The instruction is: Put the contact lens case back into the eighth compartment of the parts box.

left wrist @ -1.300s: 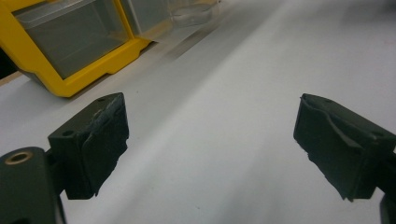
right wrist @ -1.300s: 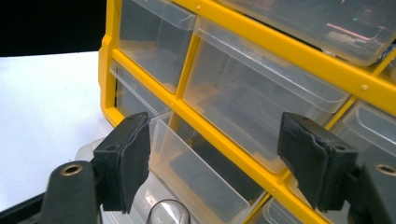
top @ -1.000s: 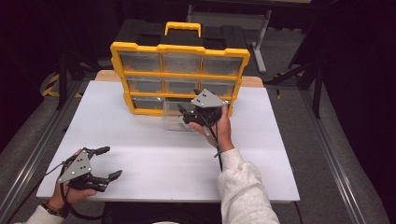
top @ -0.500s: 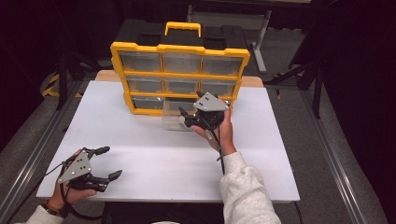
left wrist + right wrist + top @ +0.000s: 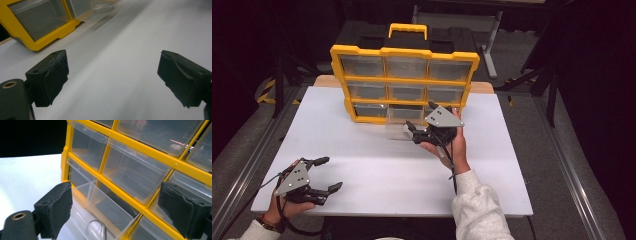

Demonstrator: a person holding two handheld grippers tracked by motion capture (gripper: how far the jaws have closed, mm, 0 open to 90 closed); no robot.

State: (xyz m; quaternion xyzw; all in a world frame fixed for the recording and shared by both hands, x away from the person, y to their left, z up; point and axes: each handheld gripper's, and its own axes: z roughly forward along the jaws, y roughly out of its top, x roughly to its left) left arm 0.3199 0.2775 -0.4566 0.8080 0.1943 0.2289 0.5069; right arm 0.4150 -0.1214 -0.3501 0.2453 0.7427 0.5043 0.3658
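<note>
A yellow organizer [image 5: 407,51] with clear plastic drawers stands upright at the back of the white table [image 5: 362,150]. Its bottom-middle drawer [image 5: 398,127] is pulled out toward me and looks empty. My right gripper [image 5: 412,133] is open just right of that drawer, jaws pointing left at it. In the right gripper view the pulled-out drawer [image 5: 107,210] lies between and beyond the spread pads, with the yellow frame [image 5: 140,147] behind. My left gripper [image 5: 331,173] rests open near the table's front left corner, nothing between its pads [image 5: 52,75]. The organizer's corner [image 5: 50,41] is far ahead of it.
Metal rails run along both sides of the table [image 5: 562,165]. A black case with a yellow handle [image 5: 408,29] stands behind the organizer. Bare white tabletop stretches between the two grippers.
The right gripper has drifted slightly back toward the person and a little right, staying open by the drawer. The left gripper has not moved.
</note>
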